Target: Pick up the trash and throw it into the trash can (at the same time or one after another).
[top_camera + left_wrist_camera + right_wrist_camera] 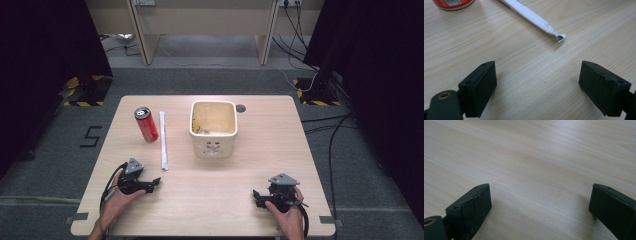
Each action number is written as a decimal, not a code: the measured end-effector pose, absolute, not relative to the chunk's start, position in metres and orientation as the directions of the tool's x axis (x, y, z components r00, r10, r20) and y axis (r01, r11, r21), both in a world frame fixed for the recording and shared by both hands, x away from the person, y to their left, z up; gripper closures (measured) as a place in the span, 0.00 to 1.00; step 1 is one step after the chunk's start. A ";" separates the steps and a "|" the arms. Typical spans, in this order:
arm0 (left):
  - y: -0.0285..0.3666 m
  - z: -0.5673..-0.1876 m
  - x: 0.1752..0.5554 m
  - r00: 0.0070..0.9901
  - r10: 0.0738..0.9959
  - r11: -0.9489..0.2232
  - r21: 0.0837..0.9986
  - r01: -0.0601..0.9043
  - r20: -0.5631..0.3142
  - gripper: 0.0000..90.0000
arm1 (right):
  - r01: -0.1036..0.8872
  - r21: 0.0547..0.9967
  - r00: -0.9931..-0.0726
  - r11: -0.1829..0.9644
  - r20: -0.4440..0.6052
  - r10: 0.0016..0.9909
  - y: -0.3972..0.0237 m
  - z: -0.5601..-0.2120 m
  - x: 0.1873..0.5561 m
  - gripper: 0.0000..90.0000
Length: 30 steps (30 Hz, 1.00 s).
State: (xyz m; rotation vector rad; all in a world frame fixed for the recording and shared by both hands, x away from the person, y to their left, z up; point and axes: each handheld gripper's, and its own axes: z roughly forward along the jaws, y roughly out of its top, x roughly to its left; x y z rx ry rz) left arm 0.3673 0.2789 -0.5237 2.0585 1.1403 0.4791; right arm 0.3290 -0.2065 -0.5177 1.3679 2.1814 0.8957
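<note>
Long flat paper-wrapped straw [531, 17] lies on pale wood-grain table [529, 75].

Matt pale wood-grain table [210, 200], glossy red metal can [145, 124], white paper-wrapped straw [163, 141].

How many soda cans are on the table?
1. The red soda can stands upright on the table's far left part, just left of the white wrapped straw. Another could hide inside the cream bin.
</note>
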 end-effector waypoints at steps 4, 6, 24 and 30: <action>0.279 -0.524 0.367 0.539 0.842 -0.346 0.744 0.572 -0.023 0.16 | 0.636 0.706 -0.433 0.311 -0.007 0.901 -0.207 -0.518 0.329 0.05; 0.279 -0.524 0.367 0.538 0.843 -0.345 0.743 0.574 -0.024 0.16 | 0.636 0.706 -0.433 0.311 -0.007 0.901 -0.207 -0.518 0.329 0.05; 0.295 -0.503 0.386 0.483 0.870 -0.234 0.774 0.588 -0.104 0.17 | 0.636 0.704 -0.438 0.316 -0.008 0.899 -0.207 -0.518 0.329 0.05; 0.297 -0.481 0.406 0.447 0.890 -0.207 0.801 0.562 -0.084 0.17 | 0.635 0.705 -0.441 0.317 -0.007 0.898 -0.207 -0.518 0.329 0.05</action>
